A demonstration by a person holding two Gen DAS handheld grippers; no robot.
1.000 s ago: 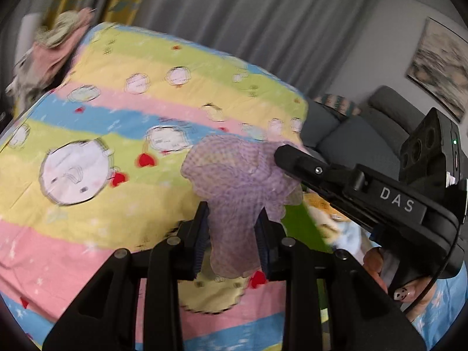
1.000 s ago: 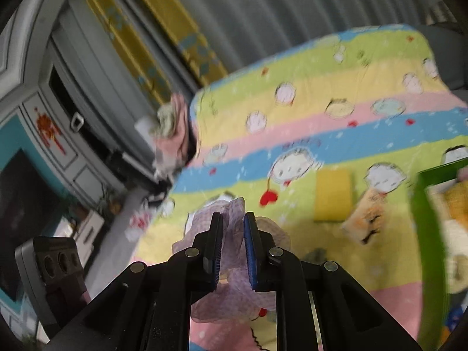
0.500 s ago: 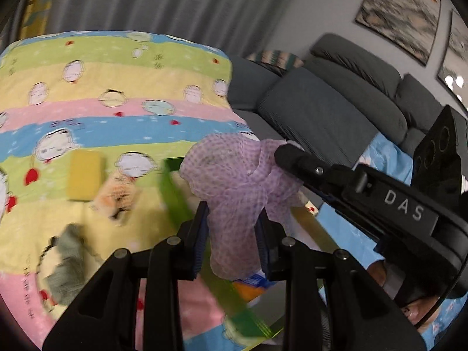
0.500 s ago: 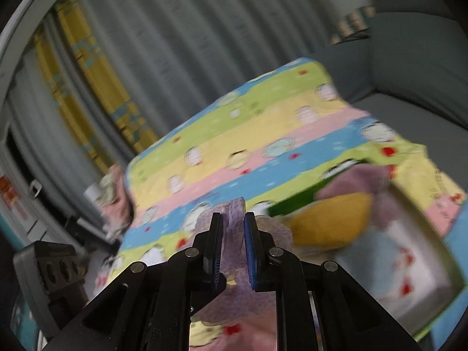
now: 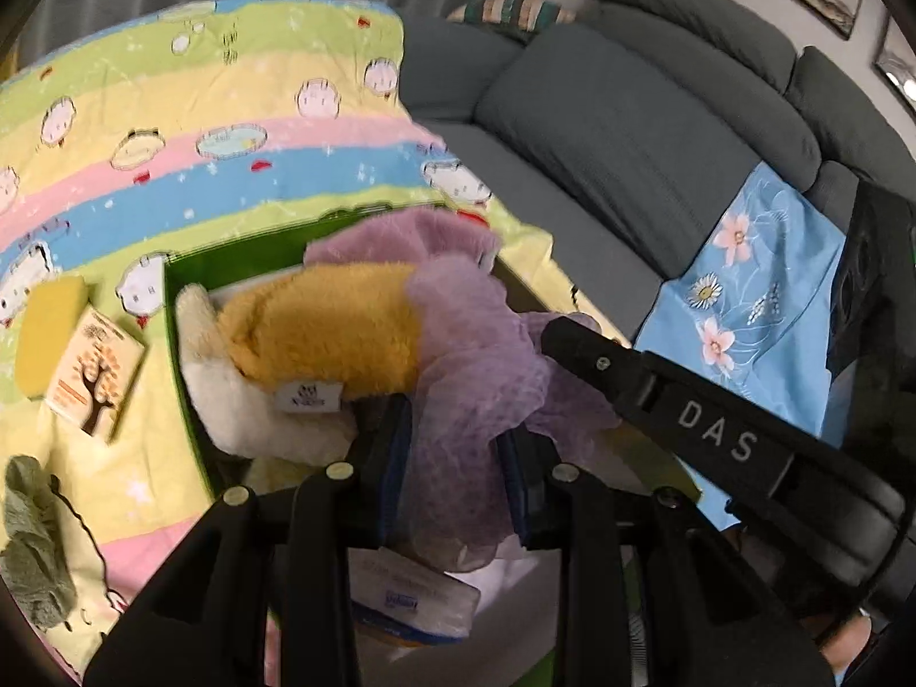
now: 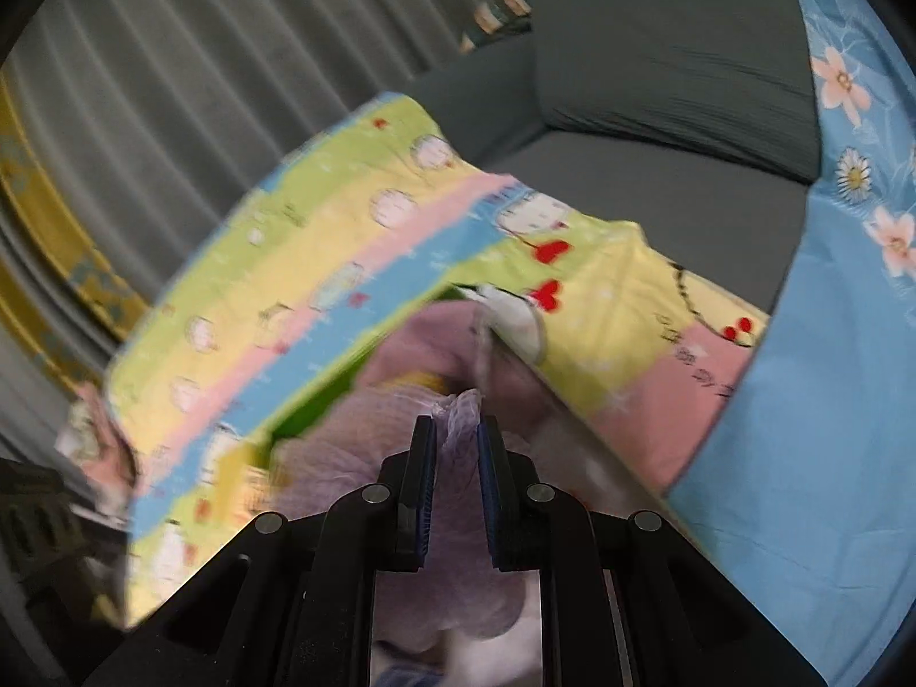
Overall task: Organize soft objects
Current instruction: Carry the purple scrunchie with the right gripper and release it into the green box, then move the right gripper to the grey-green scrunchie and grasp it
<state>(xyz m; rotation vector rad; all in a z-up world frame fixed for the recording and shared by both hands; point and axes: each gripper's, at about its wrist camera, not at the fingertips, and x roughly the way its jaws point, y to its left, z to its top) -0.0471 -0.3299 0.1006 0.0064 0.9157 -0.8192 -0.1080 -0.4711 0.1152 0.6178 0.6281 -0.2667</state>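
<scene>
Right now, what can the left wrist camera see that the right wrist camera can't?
Only the left wrist view shows the orange and cream plush toy in the green box, the yellow sponge, the small tree-print card, the grey-green cloth and the right gripper from the side.

Only the right wrist view shows the yellow patterned curtain.

Both show the purple mesh cloth, pinched by both grippers, the striped cartoon blanket, the grey sofa and the blue flowered sheet.

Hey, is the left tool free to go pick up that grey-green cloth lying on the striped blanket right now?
Probably not yet. The left tool is shut on the purple mesh cloth, which the right tool also grips. The way to the grey-green cloth on the striped blanket looks clear, but the load must be released first.
</scene>
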